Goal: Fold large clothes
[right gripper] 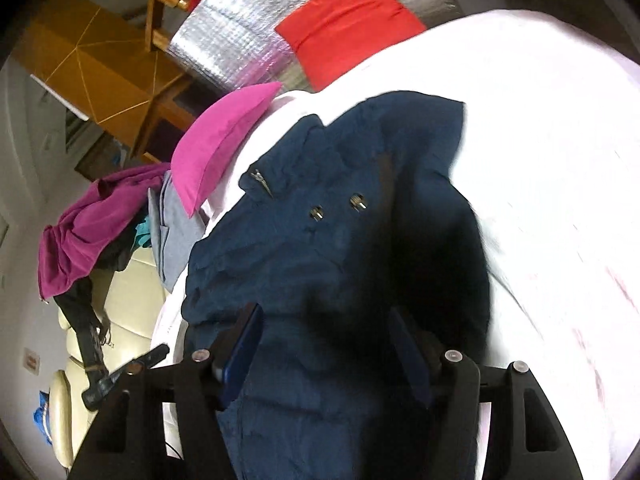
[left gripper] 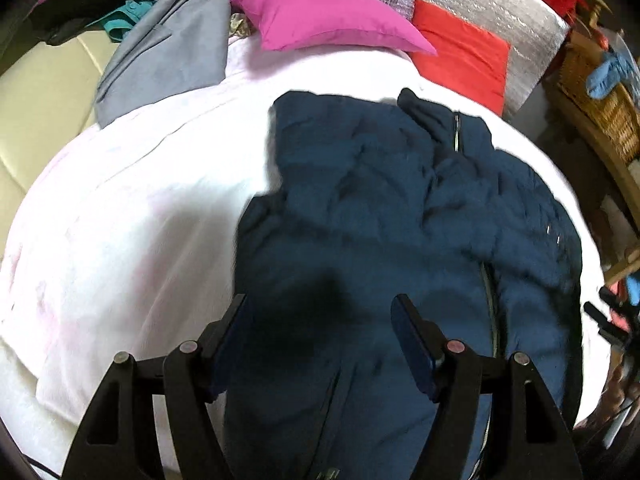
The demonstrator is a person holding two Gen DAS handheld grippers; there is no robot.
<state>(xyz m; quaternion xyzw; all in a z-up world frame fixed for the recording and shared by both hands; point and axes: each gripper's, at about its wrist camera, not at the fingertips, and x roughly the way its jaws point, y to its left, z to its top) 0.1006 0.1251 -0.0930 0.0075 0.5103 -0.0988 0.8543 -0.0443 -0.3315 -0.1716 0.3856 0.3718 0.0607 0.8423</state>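
Observation:
A large navy quilted jacket (left gripper: 392, 208) with a silver zipper lies spread and rumpled on a white bed sheet (left gripper: 132, 216). My left gripper (left gripper: 320, 308) is open just above the jacket's lower part, nothing between its fingers. In the right wrist view the same jacket (right gripper: 320, 248) shows two metal snaps and a zipper pull. My right gripper (right gripper: 324, 320) is open over the jacket's edge, its jaws wide apart and empty. The other gripper's tip (right gripper: 120, 376) shows at the lower left there.
A magenta pillow (left gripper: 332, 16), a red cushion (left gripper: 464, 56) and a silver foil mat (left gripper: 480, 8) lie at the head of the bed. A grey folded garment (left gripper: 168, 52) and a clothes pile (right gripper: 88, 232) sit at the bed's edge beside a cream sofa (left gripper: 36, 92). A wicker basket (left gripper: 600, 92) stands right.

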